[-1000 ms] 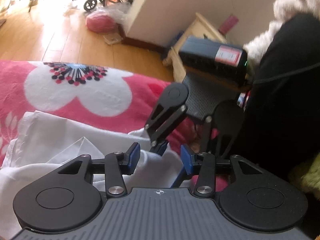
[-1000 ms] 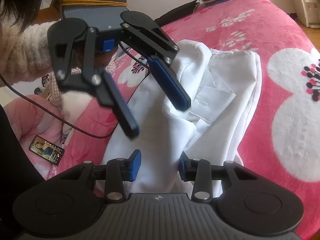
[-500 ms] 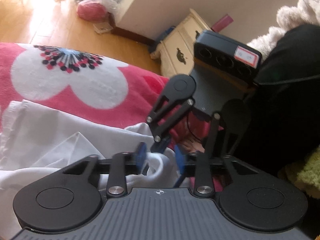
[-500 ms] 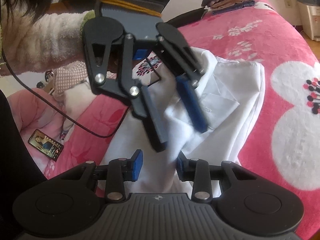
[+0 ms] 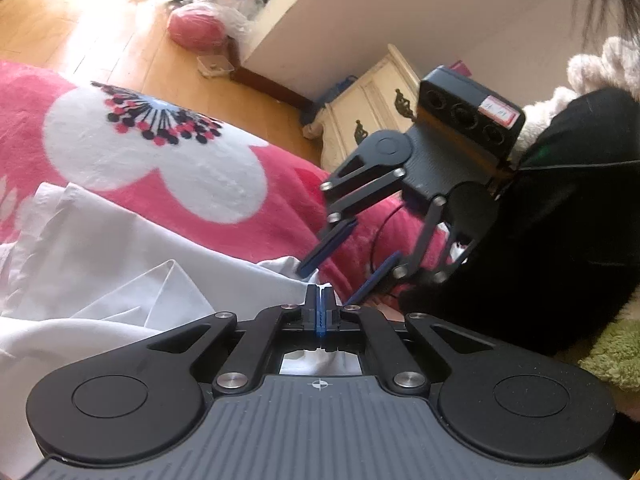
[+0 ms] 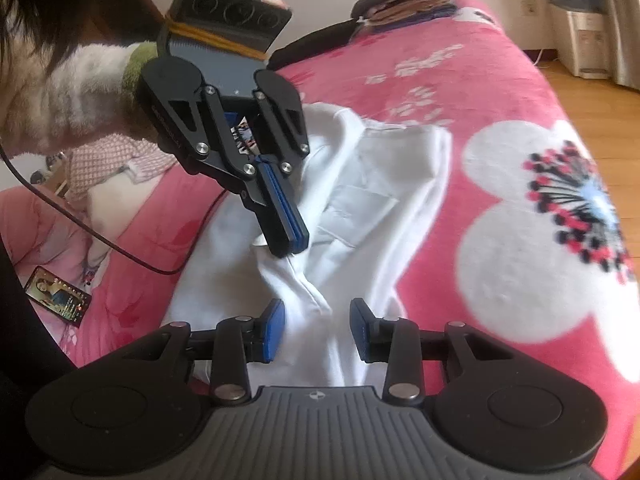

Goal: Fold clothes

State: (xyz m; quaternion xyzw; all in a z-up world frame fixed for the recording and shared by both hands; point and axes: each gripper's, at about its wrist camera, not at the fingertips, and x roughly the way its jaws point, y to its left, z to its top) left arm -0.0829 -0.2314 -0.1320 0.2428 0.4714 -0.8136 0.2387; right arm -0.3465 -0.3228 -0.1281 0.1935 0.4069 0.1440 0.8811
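From the left wrist, the left gripper (image 5: 319, 312) has its blue pads pressed flat together over the white shirt (image 5: 120, 264) on the pink blanket (image 5: 248, 168), though whether cloth is caught between them is hidden here. The right wrist view settles it: the pads pinch a raised fold of shirt, while the right gripper (image 6: 316, 330) stands spread, astride a ridge of cloth without pressing it. Only this view shows the phone (image 6: 58, 294) on the blanket.

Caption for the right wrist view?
Left tongs shut at the white shirt on a pink floral blanket; right tongs open.
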